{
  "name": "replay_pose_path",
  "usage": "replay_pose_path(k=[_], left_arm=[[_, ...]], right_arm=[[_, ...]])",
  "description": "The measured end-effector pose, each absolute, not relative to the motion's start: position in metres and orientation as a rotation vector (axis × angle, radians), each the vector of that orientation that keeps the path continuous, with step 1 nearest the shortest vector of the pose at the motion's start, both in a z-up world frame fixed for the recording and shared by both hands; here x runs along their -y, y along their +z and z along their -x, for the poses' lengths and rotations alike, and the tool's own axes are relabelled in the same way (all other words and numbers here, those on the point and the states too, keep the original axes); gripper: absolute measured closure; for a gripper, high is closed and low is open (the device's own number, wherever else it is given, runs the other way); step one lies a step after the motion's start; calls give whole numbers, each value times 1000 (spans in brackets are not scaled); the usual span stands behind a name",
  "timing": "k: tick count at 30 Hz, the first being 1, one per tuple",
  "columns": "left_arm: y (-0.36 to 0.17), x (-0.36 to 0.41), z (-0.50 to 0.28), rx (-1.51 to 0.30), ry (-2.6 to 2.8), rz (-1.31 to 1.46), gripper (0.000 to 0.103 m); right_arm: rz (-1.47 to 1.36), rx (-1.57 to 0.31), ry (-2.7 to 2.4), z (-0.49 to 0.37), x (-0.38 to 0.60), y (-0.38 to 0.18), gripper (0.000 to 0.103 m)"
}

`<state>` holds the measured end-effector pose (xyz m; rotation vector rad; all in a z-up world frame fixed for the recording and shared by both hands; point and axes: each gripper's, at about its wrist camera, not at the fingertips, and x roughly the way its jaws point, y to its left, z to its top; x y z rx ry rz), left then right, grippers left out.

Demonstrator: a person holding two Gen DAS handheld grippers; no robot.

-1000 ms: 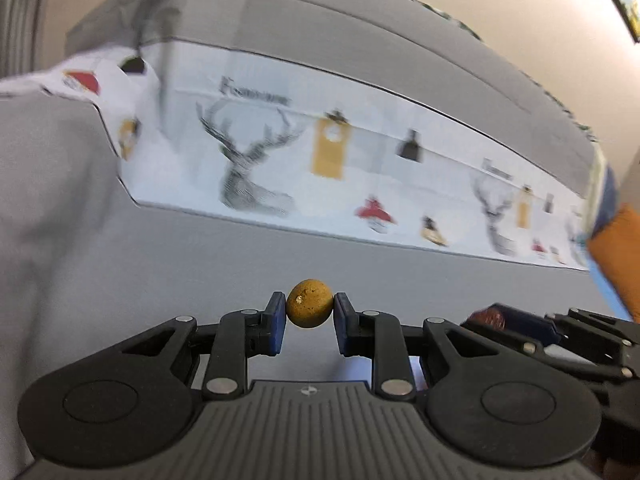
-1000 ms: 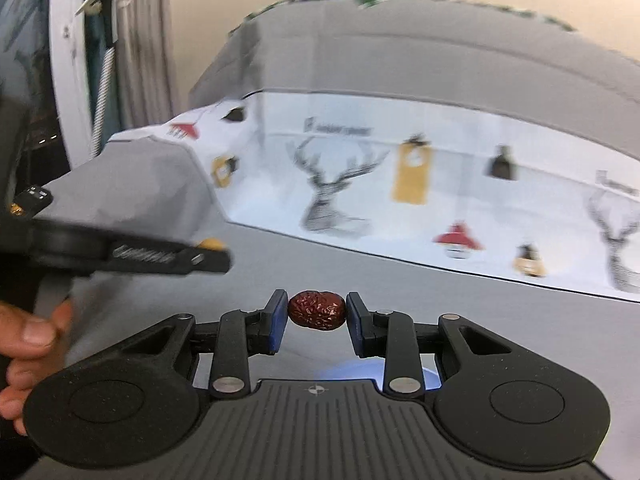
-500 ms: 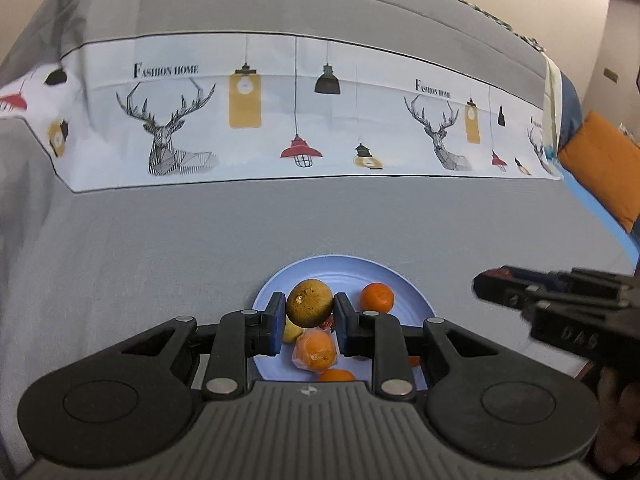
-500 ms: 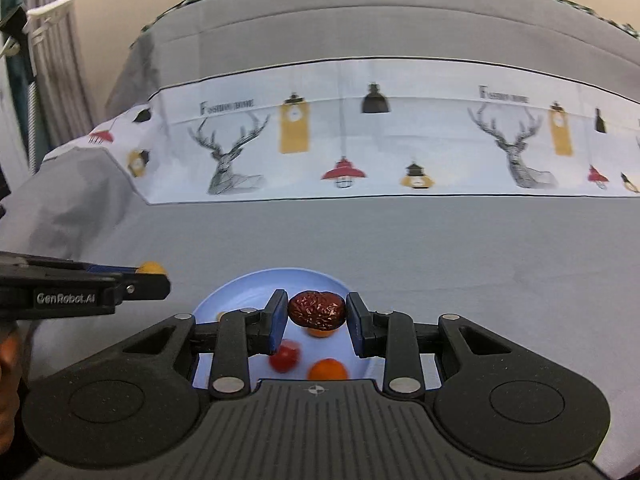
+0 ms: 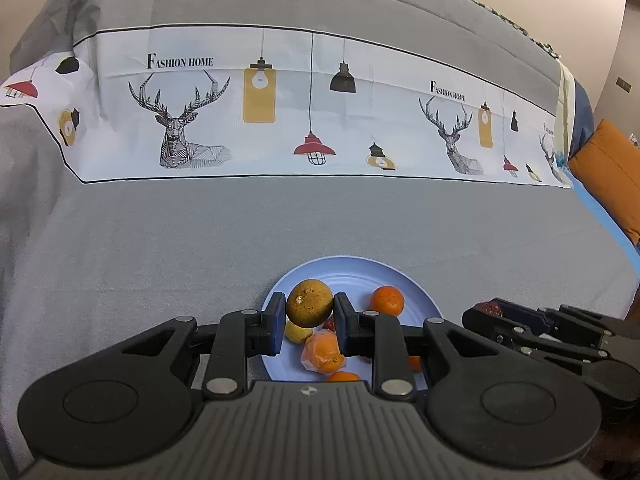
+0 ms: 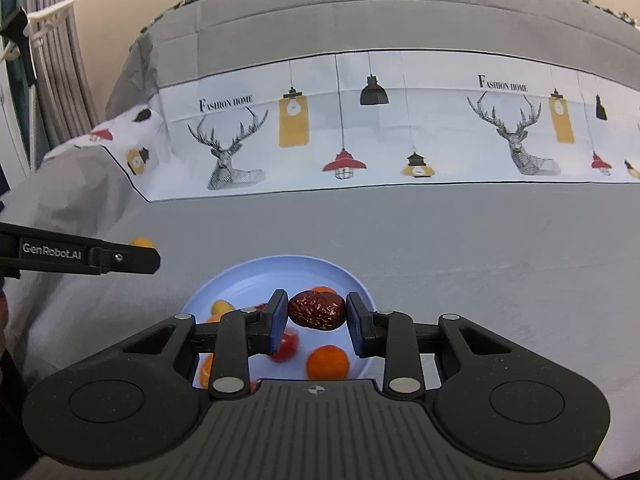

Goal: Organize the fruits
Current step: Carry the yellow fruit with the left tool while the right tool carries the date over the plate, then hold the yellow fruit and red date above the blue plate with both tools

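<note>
My left gripper [image 5: 310, 312] is shut on a round brownish-yellow fruit [image 5: 310, 303] and holds it above the near left part of a light blue plate [image 5: 360, 266]. On the plate lie an orange [image 5: 386, 300], a wrapped orange [image 5: 322, 353], a yellow fruit [image 5: 297, 332] and more, partly hidden. My right gripper [image 6: 318, 314] is shut on a wrinkled dark red date [image 6: 317, 310] above the same plate [image 6: 256, 276], over an orange [image 6: 328, 362] and a red fruit [image 6: 286, 346]. Each gripper shows at the edge of the other's view.
The plate lies on a grey bedspread [image 5: 160, 248] with a white printed band of deer and lamps [image 5: 280, 120]. An orange cushion [image 5: 612, 168] is at the far right. Grey curtains [image 6: 52, 60] hang at the left.
Both grippers have tilted down from the bed's far side to above the plate, each still holding its fruit. The plate and its fruits have come into view.
</note>
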<state>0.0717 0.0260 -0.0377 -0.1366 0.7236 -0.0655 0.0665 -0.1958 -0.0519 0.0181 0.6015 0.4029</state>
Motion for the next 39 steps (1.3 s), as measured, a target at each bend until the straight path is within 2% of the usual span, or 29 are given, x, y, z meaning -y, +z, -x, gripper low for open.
replay_pose_path(k=[17, 39], left_arm=[[-41, -29, -73, -713, -79, 141, 75], [-48, -36, -83, -741, -59, 217, 75]], right_arm=[[-42, -593, 391, -59, 193, -45, 70], [-15, -636, 386, -67, 186, -63, 70]])
